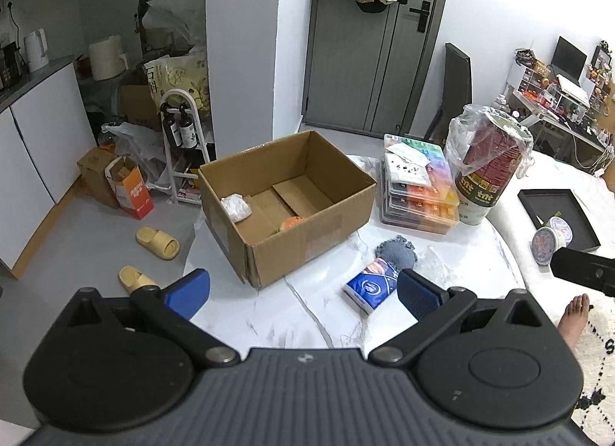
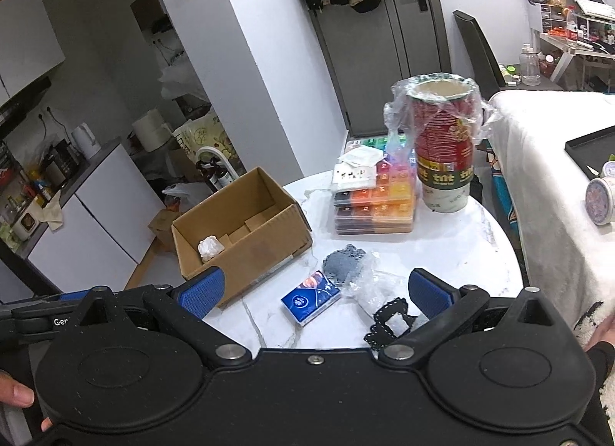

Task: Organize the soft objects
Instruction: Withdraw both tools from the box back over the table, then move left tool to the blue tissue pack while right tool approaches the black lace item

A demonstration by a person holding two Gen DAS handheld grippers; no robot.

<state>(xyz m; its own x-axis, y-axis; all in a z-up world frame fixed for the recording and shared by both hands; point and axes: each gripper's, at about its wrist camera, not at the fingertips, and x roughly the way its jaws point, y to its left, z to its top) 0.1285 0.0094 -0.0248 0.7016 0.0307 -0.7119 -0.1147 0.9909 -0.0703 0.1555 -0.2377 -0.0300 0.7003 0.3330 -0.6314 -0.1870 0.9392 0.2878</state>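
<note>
Both tongs, left tongs [image 1: 303, 294] and right tongs [image 2: 317, 290], are wide open and hold nothing. The tissue pack [image 2: 310, 297] lies on the worktop [image 2: 442, 238] between the right tongs' tips. It looks light and squashy; pinch its long sides.

The tall red, green and cream paper tub wrapped in clear plastic [image 2: 442, 150] carries the yellow letters "tnt" repeated around its dark green band, with a small square code beside them; its red upper part is covered in fine print too small to read. In the left wrist view the same tub [image 1: 486, 169] shows "tnt" again on that band. The large cream and yellow sack on the floor by the wall [image 1: 177, 79] bears big dark Chinese characters, one reading "科". The black body of the other handheld gripper [image 2: 34, 321] shows white letters beginning "Ge", the rest hidden. The blue tissue pack [image 2: 311, 298] carries a round white emblem, illegible.
</note>
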